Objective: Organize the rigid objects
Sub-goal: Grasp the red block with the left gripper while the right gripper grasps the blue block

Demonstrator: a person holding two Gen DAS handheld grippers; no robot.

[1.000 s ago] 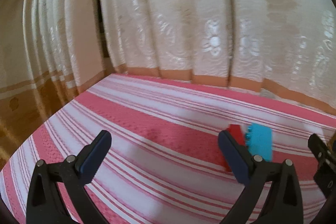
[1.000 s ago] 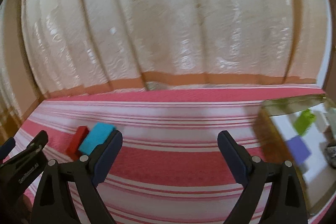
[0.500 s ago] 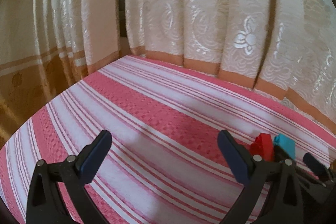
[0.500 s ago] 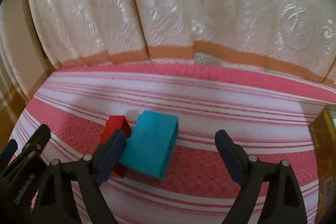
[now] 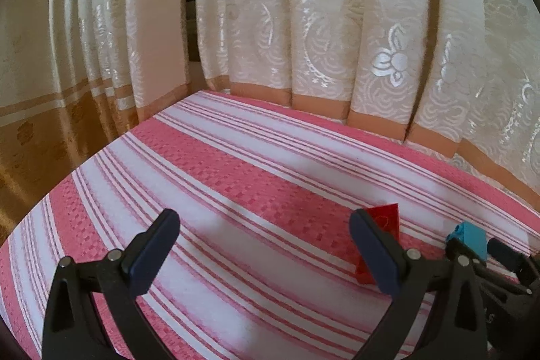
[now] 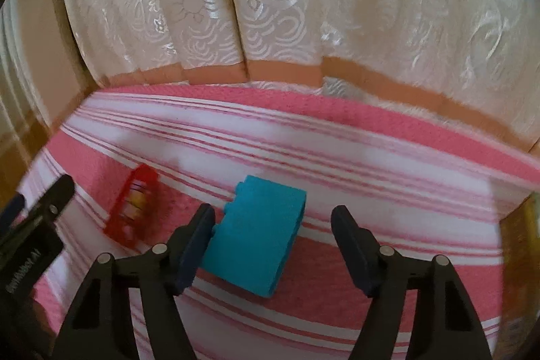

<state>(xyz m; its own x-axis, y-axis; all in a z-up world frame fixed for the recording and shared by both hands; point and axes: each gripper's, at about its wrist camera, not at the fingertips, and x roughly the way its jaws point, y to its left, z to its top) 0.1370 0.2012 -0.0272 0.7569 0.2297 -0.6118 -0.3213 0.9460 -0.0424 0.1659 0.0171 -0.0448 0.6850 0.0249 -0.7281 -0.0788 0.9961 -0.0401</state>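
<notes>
A turquoise toy brick (image 6: pixel 260 235) lies on the pink-and-white striped cloth (image 6: pixel 371 177), between the fingers of my right gripper (image 6: pixel 275 247). Its jaws are closing: the left pad touches the brick's side, while the right pad stands apart from it. A red brick (image 6: pixel 135 208) lies tilted a little to the left, its hollow underside showing. My left gripper (image 5: pixel 263 253) hangs open over bare cloth with nothing between its fingers. In the left wrist view the red brick (image 5: pixel 384 225) sits just behind the right finger. The turquoise brick (image 5: pixel 470 240) and the right gripper (image 5: pixel 506 255) are further right.
A cream patterned curtain (image 5: pixel 303 22) with an orange hem hangs along the far edge of the cloth. A yellowish container (image 6: pixel 526 242) shows at the right edge of the right wrist view. The left gripper's tip (image 6: pixel 44 201) reaches in at the left.
My right gripper swung left and down onto the turquoise brick and its jaws narrowed. The red brick now lies apart from the turquoise one, tipped over. The left gripper shifted slightly, then held still.
</notes>
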